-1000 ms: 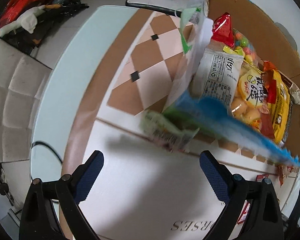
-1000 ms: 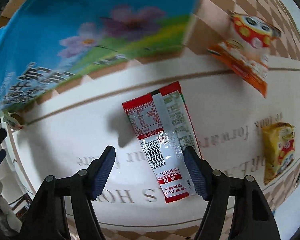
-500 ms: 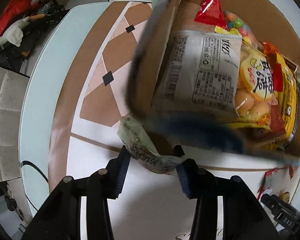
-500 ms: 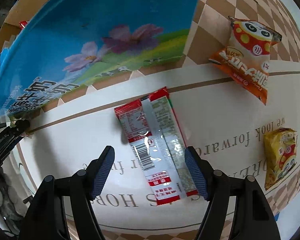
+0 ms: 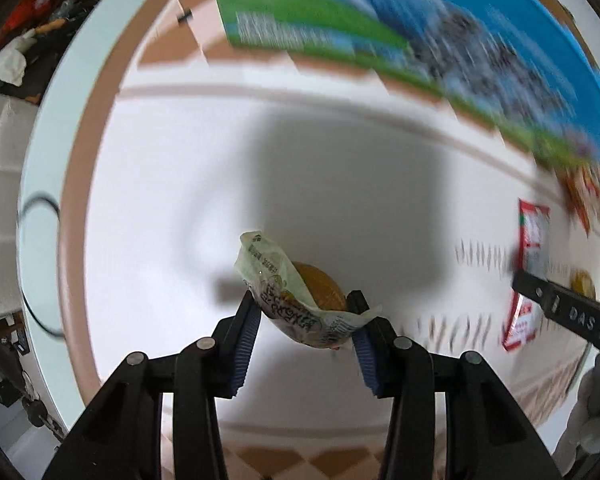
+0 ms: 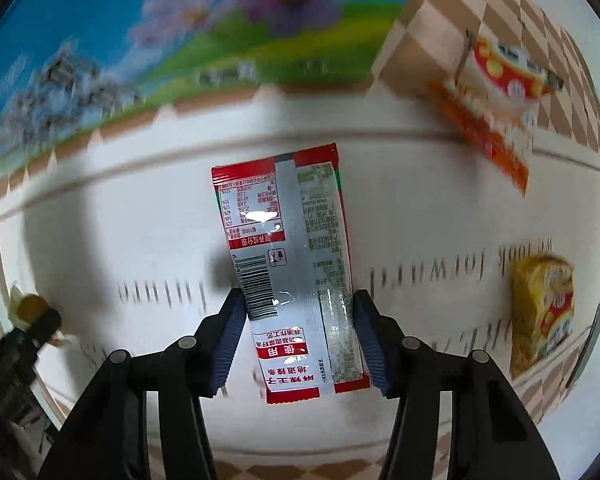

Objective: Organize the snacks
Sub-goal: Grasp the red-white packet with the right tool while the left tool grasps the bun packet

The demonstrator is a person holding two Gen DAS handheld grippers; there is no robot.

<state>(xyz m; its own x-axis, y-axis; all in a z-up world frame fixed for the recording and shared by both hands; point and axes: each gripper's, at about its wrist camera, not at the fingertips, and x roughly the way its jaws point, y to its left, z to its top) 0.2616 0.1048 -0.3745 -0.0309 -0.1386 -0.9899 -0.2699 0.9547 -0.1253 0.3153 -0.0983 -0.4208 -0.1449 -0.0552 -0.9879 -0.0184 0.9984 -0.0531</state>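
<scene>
- We see the table (image 5: 148, 184), white in the middle with grey lettering and a brown-and-cream checked border, filling both views
- We see the box (image 6: 112, 40), printed with blue sky, purple flowers and a green strip, standing at the far side of the table; it is blurred in both views
- We see our right gripper (image 6: 298, 334) with its blue pads on either long edge of the red packet (image 6: 288, 260), clenched on it; the packet shows its silver back with barcode and label, and we cannot tell whether it is lifted off the table
- We see our left gripper (image 5: 304, 320) grasping the bun (image 5: 296, 296), a brown round cake in a pale green wrapper, pinched between both pads and held above the white part of the table
- We see the orange pouch (image 6: 496, 108) with a cartoon face lying on the checked border, right of the box
- We see the yellow pouch (image 6: 540, 316) lying at the table's right edge, well apart from the red packet
</scene>
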